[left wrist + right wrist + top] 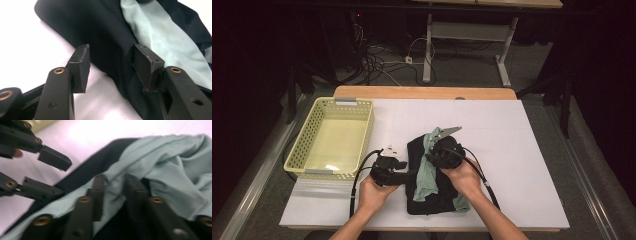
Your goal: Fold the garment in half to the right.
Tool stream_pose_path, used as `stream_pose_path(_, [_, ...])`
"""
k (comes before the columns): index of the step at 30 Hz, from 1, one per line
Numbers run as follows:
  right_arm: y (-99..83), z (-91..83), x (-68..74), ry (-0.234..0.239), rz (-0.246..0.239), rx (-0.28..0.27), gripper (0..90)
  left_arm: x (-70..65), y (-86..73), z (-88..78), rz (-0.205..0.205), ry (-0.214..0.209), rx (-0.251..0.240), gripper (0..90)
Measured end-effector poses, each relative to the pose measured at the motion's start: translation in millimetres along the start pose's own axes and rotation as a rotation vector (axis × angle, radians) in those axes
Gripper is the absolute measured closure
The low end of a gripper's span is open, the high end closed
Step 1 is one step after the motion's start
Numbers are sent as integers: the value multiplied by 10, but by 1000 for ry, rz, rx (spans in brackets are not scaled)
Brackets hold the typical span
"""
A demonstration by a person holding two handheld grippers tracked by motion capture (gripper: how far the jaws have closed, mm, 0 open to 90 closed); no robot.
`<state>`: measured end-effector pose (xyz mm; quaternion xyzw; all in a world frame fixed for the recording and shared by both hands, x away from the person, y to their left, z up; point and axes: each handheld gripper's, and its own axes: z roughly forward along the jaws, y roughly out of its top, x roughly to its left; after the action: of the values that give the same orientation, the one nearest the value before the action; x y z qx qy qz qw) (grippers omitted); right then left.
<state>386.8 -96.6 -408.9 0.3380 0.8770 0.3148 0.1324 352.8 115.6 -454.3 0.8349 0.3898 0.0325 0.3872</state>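
I see right fingers (113, 195) clenched on mint cloth (175, 170), lifting fold over black garment (107, 32) on bench (522, 150). Left fingers (113, 68) released, garment edge between them, nearer hem.

We see a white table (522, 165) with a wooden far edge, a pale yellow basket (307, 140) resting at its left, a black cloth (432, 197) lying mid-table, a mint cloth (427, 175) draped over it
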Motion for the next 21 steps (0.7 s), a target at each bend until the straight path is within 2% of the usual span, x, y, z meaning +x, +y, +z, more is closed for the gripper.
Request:
stream_pose_path(1, [-13, 6, -15, 4, 2, 2, 845, 1, -2, 3, -1, 3, 0, 465])
stream_pose_path(2, [-13, 6, -15, 4, 2, 2, 845, 1, -2, 3, -1, 3, 0, 458])
stream_pose_path(3, [-28, -2, -27, 10, 6, 1, 883, 5, -4, 0, -2, 3, -1, 458])
stream_pose_path(4, [-53, -29, -34, 5, -7, -5, 899, 8, -6, -3, -6, 2, -4, 447])
stream_pose_path(7, [-80, -93, -13, -13, -36, -16, 900, 5, -15, -3, -4, 15, -3, 435])
stream_pose_path(11, [-107, -207, -38, -13, -38, -59, 900, -1, -16, 20, -5, 2, 0, 433])
stream_pose_path(13, [-163, -342, -91, -24, -44, -86, 900, 9, -20, 47, -7, -4, 9, 423])
stream_pose_path(15, [-195, -385, -116, -26, -46, -95, 900, 24, -30, 85, -13, -15, 23, 417])
stream_pose_path(16, [-274, -440, -165, -30, -34, -110, 900, 27, -30, 99, -17, -19, 26, 404])
stream_pose_path(21, [-448, -411, -282, -42, -6, -93, 900, -27, -29, 125, 0, -29, 22, 402])
